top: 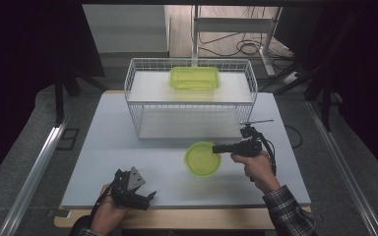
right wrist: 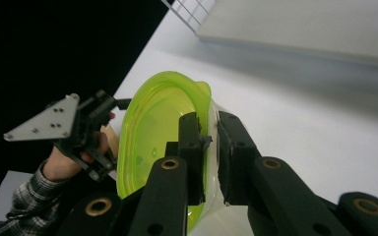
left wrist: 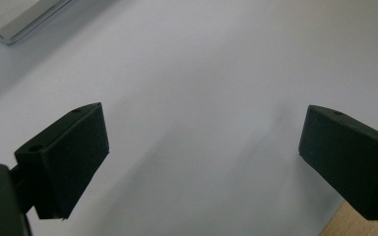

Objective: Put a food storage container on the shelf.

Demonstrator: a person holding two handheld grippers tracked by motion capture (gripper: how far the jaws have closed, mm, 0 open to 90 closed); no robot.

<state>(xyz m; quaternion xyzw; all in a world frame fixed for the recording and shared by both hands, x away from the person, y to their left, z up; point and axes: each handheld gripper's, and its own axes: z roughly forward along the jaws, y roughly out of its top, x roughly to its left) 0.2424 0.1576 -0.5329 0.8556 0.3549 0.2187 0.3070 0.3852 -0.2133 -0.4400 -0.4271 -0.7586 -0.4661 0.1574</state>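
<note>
Nearest the high camera, the left claw (top: 145, 199) rests low at the counter's (top: 108, 147) front edge, held in the person's left hand (top: 109, 212); its jaws stand wide apart with nothing between them, and the left gripper view looks past them onto bare white surface. Farther in, the right claw (top: 217, 148) is clamped on the right rim of a round green bowl (top: 202, 158), one jaw inside the wall and one outside, as the right gripper view shows close up. That bowl sits over the counter's middle, just in front of a white wire rack (top: 191, 98). On the rack's upper shelf lies a green rectangular tub (top: 195, 77), well apart from the bowl.
</note>
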